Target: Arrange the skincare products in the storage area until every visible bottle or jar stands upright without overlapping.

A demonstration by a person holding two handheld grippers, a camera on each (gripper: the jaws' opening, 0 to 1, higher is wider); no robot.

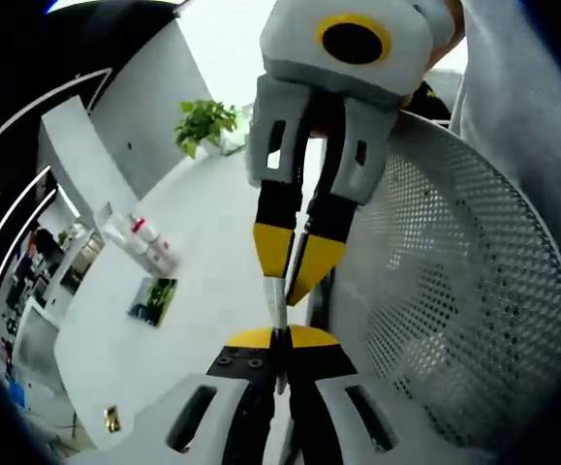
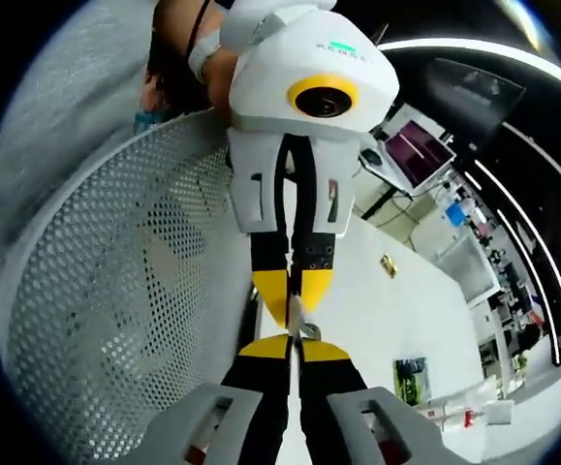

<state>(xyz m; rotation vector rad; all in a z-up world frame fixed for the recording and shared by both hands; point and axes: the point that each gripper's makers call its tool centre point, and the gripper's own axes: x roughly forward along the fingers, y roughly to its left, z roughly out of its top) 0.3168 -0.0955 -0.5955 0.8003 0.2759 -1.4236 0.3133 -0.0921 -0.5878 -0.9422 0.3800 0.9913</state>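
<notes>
A long white table (image 1: 212, 242) runs through the room, and a leafy green potted plant (image 1: 205, 123) sits at its far end under bright daylight. A white perforated metal panel (image 1: 454, 291) curves close beside the table's edge. Desks with monitors (image 2: 418, 153) crowd the dim far side.

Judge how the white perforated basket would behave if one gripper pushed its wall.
The basket would probably stay stiff: its curved wall holds an even shape. The holes all over it suggest it is light for its size, so a push would likely slide it across the smooth white table rather than tip it.
</notes>
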